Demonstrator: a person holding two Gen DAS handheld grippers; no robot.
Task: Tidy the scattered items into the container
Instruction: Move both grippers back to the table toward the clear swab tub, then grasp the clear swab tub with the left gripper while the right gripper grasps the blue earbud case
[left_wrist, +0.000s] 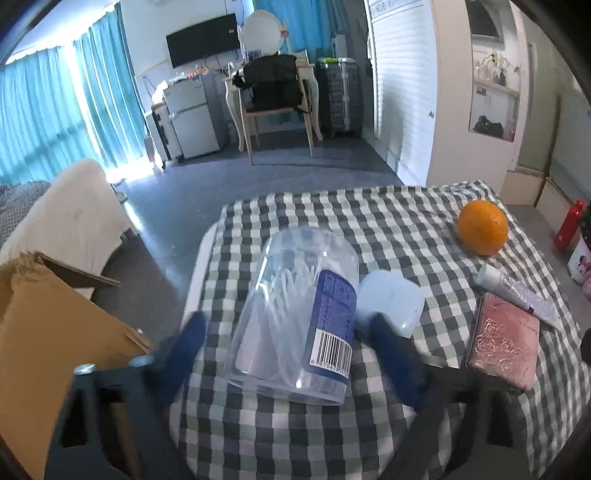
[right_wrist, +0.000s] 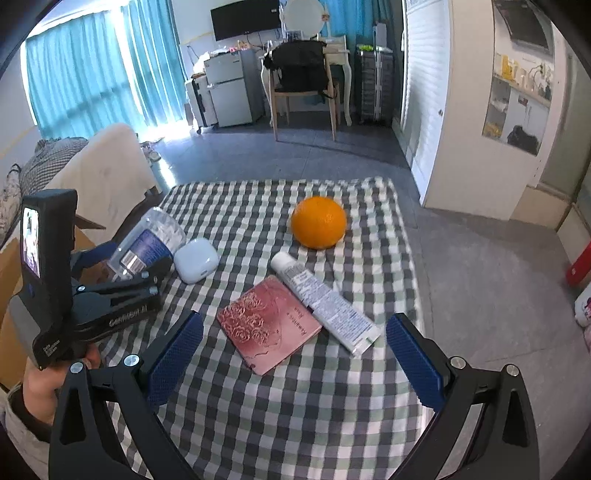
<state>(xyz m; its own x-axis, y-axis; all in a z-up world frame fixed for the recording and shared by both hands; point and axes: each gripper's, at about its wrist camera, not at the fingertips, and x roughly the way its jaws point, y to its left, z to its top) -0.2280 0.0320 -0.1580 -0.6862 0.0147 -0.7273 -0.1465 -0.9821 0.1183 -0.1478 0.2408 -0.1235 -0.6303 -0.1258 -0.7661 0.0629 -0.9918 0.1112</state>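
Our left tongs (left_wrist: 284, 354) straddle the jar (left_wrist: 295, 317) on the desk (left_wrist: 295, 435), pads not yet pressing. It lies just left of the white case (left_wrist: 389, 302); right tongs (right_wrist: 295, 354) gape empty. A glancing squeeze could roll that slick jar away from the box (left_wrist: 55, 332).

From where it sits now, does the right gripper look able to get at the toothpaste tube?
Probably yes. The right gripper is open and empty, and the toothpaste tube lies just ahead of it on the checked cloth, uncovered. The pink booklet lies alongside the tube, which may crowd one finger.
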